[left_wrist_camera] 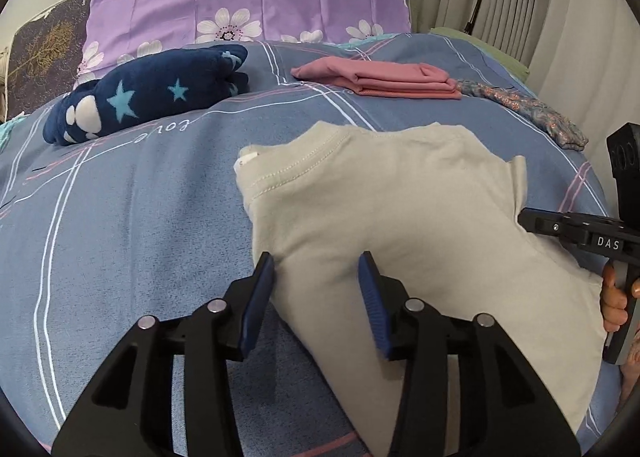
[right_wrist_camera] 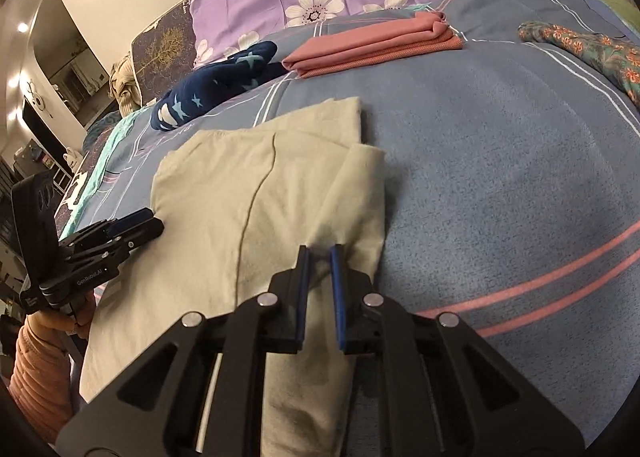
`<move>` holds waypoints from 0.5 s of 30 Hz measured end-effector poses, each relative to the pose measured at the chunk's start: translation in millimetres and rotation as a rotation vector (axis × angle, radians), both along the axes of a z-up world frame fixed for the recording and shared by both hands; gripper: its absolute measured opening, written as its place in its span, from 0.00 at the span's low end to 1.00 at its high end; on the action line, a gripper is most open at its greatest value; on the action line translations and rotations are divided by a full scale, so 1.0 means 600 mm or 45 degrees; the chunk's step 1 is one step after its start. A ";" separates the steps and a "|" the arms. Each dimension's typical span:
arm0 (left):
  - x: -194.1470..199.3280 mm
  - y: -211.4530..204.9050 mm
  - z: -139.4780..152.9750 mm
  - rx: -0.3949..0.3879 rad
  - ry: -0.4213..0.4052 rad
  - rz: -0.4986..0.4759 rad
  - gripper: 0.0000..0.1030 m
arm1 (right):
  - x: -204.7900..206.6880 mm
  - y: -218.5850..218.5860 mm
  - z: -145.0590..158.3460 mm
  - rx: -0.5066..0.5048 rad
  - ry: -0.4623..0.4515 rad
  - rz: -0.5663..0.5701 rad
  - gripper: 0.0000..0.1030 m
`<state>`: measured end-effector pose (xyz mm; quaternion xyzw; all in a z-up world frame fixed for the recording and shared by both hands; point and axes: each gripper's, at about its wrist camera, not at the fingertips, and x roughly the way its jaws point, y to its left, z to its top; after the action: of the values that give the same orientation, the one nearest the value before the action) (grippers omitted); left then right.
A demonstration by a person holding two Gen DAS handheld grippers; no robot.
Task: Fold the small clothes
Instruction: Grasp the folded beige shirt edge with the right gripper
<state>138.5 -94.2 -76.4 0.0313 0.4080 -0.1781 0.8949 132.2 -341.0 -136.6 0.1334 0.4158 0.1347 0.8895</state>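
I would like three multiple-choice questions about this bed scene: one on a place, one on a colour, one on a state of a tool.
1. Where does the pink folded garment lie?
A. beyond the beige shirt, toward the pillow
B. under the shirt
C. on the floor

2. What colour is the star-patterned plush?
A. red
B. navy blue
C. yellow

3. How is the left tool?
A. shut on the plush
B. open over the shirt's edge
C. out of view

Answers:
1 A, it rests on the blue bedspread past the beige shirt.
2 B, dark blue with light stars.
3 B, a wide gap shows between its pads.
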 end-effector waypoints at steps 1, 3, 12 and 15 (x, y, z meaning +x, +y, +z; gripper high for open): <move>0.000 0.003 -0.003 0.019 0.008 0.032 0.65 | -0.001 0.001 0.001 -0.007 -0.003 0.000 0.10; 0.000 0.018 -0.003 -0.034 0.044 0.058 0.67 | -0.003 0.005 0.001 -0.022 -0.005 -0.001 0.10; -0.033 0.044 0.003 -0.309 0.208 -0.065 0.67 | -0.021 0.028 0.021 -0.190 -0.035 -0.040 0.25; -0.037 0.034 -0.002 -0.299 0.206 -0.090 0.67 | -0.027 0.028 0.028 -0.216 -0.038 -0.053 0.31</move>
<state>116.1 -73.7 -77.3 -0.0737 0.4538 -0.2578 0.8498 115.9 -324.4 -120.0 0.0642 0.4096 0.0824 0.9063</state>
